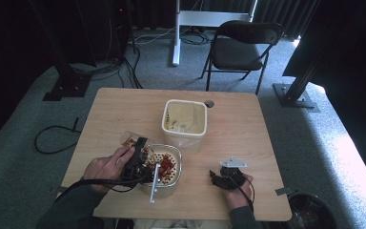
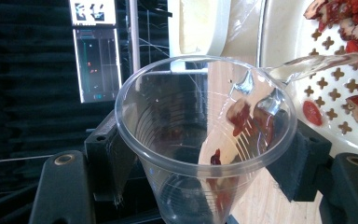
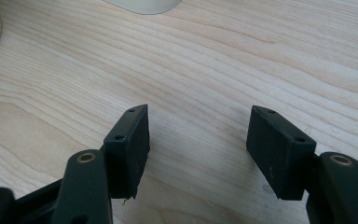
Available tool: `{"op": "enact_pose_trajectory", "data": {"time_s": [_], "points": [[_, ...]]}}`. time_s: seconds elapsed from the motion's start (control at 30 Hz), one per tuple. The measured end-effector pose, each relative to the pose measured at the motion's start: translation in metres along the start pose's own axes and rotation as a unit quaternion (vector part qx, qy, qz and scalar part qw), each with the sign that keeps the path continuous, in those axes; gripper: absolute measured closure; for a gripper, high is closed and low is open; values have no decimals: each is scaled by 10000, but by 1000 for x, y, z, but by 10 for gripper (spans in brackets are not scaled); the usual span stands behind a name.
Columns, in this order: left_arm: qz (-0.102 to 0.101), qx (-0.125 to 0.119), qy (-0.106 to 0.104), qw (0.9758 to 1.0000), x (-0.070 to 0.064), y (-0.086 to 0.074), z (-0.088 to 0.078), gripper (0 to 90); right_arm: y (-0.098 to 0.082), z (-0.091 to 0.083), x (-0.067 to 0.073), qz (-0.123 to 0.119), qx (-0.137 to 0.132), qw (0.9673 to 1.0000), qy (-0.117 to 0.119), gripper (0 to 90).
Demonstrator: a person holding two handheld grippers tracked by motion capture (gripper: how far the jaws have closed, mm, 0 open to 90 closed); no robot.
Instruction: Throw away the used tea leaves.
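Left hand (image 1: 106, 167): comes in from the bottom left of the high view, dark sleeve, forearm angled toward the middle of the worktop, fist wrapped around the left tool.
Left tool (image 1: 138, 160): black, lying nearly level and pointing toward the far side; its jaws are clamped on a clear plastic cup.
Clear plastic cup (image 2: 200, 140): tipped on its side between the left tool's pads, mouth toward the camera in the left gripper view; its rim touches the edge of the white strainer. A few red fruit pieces cling to its inner wall.
White strainer (image 1: 164, 167): a perforated white basket just right of the left tool, with a white handle pointing toward the near edge; red dried fruit pieces (image 1: 167, 164) lie in it.
Right hand (image 1: 237, 193): comes in from the bottom right, resting low near the worktop's near edge, well apart from the strainer.
Right tool (image 3: 198, 135): jaws spread wide with nothing between them, bare wood beneath; a grey plate sits on top.
Cream container (image 1: 185, 121): an open, square-mouthed tub standing just beyond the strainer, near the middle.
Worktop (image 1: 248, 129): light wood, square.
Folding chair (image 1: 240, 47): dark, on the carpet beyond the far edge.
Cables (image 1: 52, 138): loop on the floor to the left.
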State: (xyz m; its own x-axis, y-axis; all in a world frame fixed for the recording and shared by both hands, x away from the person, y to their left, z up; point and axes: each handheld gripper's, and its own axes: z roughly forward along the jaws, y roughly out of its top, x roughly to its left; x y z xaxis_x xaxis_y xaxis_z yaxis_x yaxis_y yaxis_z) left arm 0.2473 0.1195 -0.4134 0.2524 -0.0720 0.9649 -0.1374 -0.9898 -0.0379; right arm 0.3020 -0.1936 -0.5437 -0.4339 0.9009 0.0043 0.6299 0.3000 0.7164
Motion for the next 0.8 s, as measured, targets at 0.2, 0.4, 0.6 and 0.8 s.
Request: {"op": "enact_pose_trajectory", "data": {"time_s": [0.2,0.4,0.6,0.8], "points": [[101,22,55,9999,-1,1,0,316,0,0,0,-2,0,10000,2,386],[130,35,76,9999,-2,1,1,317,0,0,0,-2,-2,10000,2,386],[267,60,128,9995,-3,2,1,317,0,0,0,-1,-2,10000,2,386],[364,63,181,9992,-4,3,2,317,0,0,0,-3,-2,10000,3,386]]}}
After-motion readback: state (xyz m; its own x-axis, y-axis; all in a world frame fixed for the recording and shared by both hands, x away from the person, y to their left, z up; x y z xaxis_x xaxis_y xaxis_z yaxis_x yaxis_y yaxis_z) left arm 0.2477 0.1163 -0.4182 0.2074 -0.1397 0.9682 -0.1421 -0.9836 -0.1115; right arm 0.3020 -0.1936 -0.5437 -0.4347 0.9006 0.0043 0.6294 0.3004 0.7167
